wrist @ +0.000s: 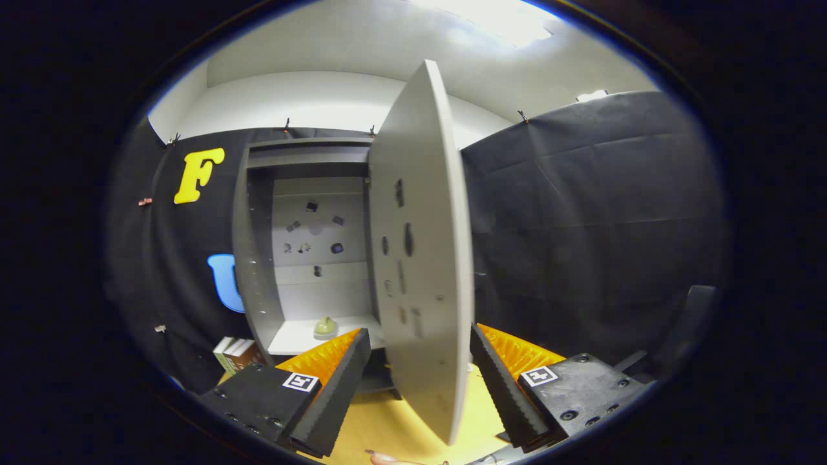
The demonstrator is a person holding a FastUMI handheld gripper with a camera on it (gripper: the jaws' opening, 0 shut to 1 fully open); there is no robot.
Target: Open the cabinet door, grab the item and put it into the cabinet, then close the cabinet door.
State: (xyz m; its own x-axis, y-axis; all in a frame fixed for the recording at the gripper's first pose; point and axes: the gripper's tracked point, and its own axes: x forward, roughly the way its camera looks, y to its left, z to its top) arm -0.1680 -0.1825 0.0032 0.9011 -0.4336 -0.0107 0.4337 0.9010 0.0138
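Between the gripper's (pixel 420 381) spread fingers, the grey wooden cabinet door (pixel 423 258) is standing ajar untouched; a pale green item (pixel 325 327) is sitting on the white cabinet shelf (pixel 291 339) above the yellow tabletop (pixel 387 426).

1. Bright ceiling light (pixel 510 16) overhead, blown out to white glare.
2. Cabinet (pixel 258 258) interior evenly lit; soft shade under its top shelf.
3. Strong fisheye bowing: cabinet door (pixel 423 258) curves; edges darken.
4. Gripper (pixel 420 381) fingers apart, sharp.
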